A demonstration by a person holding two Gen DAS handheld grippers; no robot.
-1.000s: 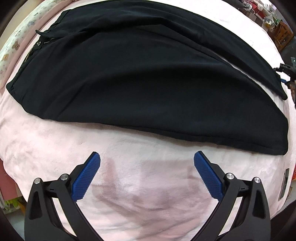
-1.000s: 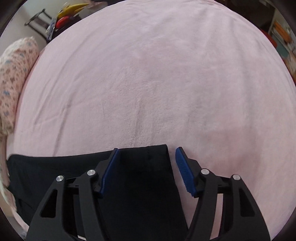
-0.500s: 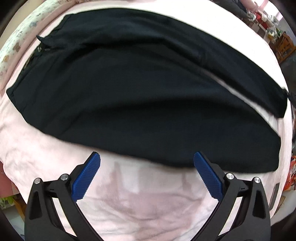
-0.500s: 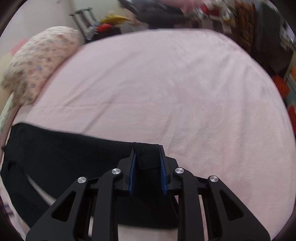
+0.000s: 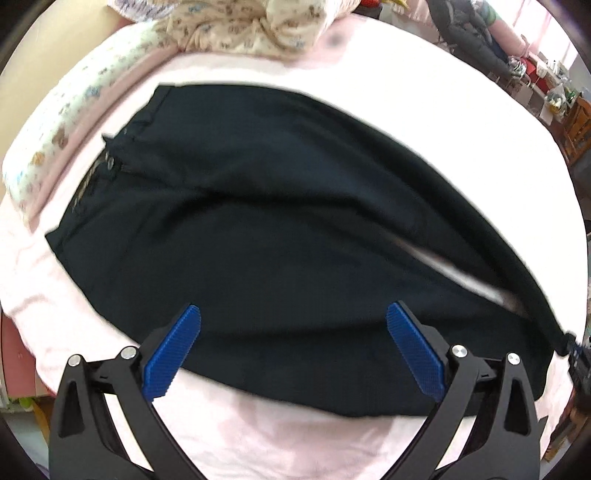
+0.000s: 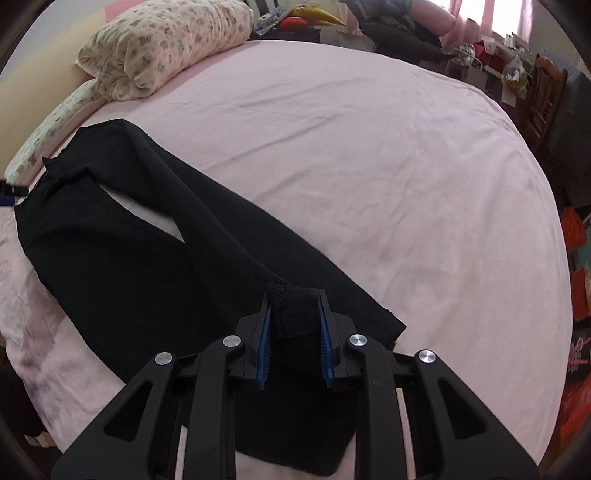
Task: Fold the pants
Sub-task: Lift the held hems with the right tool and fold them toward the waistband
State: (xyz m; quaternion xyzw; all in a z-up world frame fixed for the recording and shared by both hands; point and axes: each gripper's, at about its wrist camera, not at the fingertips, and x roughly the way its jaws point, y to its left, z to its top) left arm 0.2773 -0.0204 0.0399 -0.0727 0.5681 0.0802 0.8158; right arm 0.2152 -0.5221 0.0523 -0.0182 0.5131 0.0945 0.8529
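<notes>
Black pants (image 5: 280,236) lie spread on a pink bed (image 5: 424,110), waistband at the left, legs running right. My left gripper (image 5: 293,334) hovers open above the near leg's lower edge, with nothing between its blue pads (image 5: 173,354). In the right wrist view the pants (image 6: 122,251) stretch from the waistband at far left toward me. My right gripper (image 6: 294,314) is shut on the ribbed cuff (image 6: 295,314) of one leg, lifted off the sheet. The other leg lies flat beneath it.
A floral pillow (image 6: 166,44) and a folded floral quilt (image 5: 236,22) sit at the head of the bed. Cluttered furniture and a wooden chair (image 6: 546,96) stand beyond the far bed edge. Pink sheet (image 6: 388,166) stretches wide to the right of the pants.
My right gripper closed on the leg cuff and lifted it, swinging so the whole pants came into view. My left gripper rose and moved forward over the pants' near edge, still open.
</notes>
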